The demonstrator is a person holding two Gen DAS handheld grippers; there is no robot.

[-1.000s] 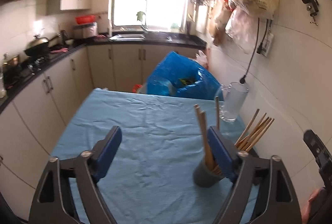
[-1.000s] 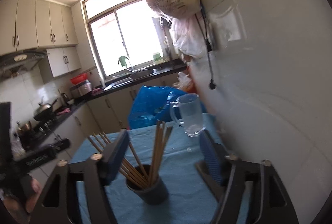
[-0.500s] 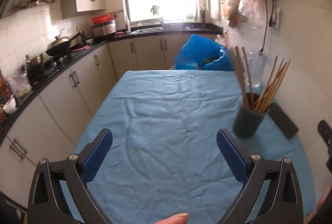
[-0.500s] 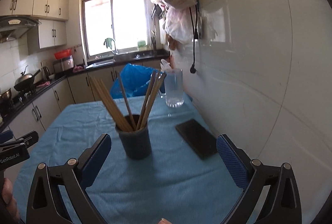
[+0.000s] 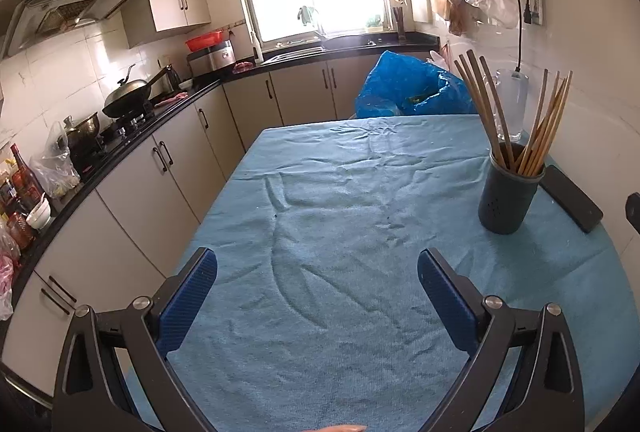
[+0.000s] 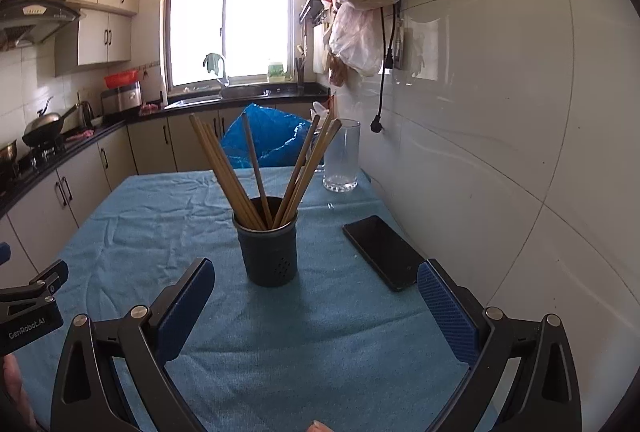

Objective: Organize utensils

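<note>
While both the left gripper (image 5: 316, 274) and right gripper (image 6: 316, 284) hung spread and empty, the light, stiff, slippery chopsticks (image 6: 256, 171) in their holder (image 6: 267, 244) probably wanted pinching mid-shaft.

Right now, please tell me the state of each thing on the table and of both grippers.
Left gripper: open, empty, above bare cloth.
Right gripper: open, empty, short of the holder.
Holder: upright, on the cloth.
Chopsticks: all in the holder, leaning outward.
Glass mug: upright, looks empty.
Phone: flat, screen dark.
Cloth: spread, wrinkled.
</note>
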